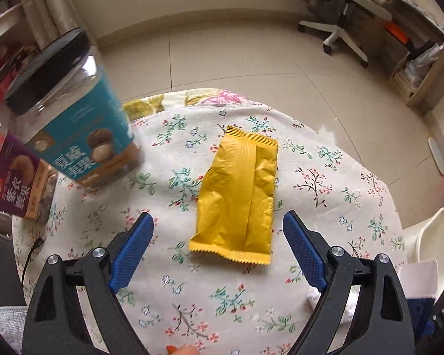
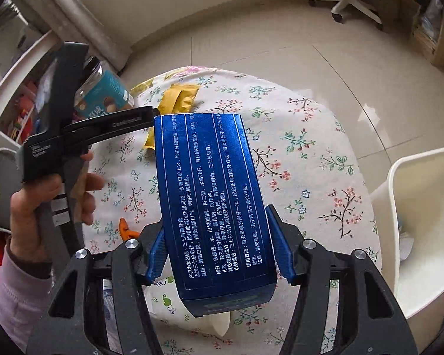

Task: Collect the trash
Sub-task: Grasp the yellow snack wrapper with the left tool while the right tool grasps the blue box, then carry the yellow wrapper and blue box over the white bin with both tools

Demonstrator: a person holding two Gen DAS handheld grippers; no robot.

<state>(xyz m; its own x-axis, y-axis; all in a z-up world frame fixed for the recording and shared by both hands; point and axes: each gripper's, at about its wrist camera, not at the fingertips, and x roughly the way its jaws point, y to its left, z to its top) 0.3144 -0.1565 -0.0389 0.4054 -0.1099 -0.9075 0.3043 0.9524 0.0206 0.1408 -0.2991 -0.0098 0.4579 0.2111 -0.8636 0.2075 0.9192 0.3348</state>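
A flat yellow wrapper (image 1: 236,201) lies on the floral tablecloth (image 1: 310,177). My left gripper (image 1: 219,220) is open, its blue fingers either side of the wrapper's near end, just above the cloth. My right gripper (image 2: 216,216) is shut on a blue toothpaste box (image 2: 213,195) and holds it above the table. The wrapper also shows in the right wrist view (image 2: 179,99), partly hidden behind the box. A white bin (image 2: 423,224) stands at the table's right edge.
A clear nut jar with a teal label (image 1: 83,130) and a purple-labelled jar (image 1: 17,183) stand at the left. A floral paper cup (image 2: 189,307) lies under the box. White tissue (image 1: 334,301) lies near the right edge. An office chair (image 1: 340,14) stands beyond.
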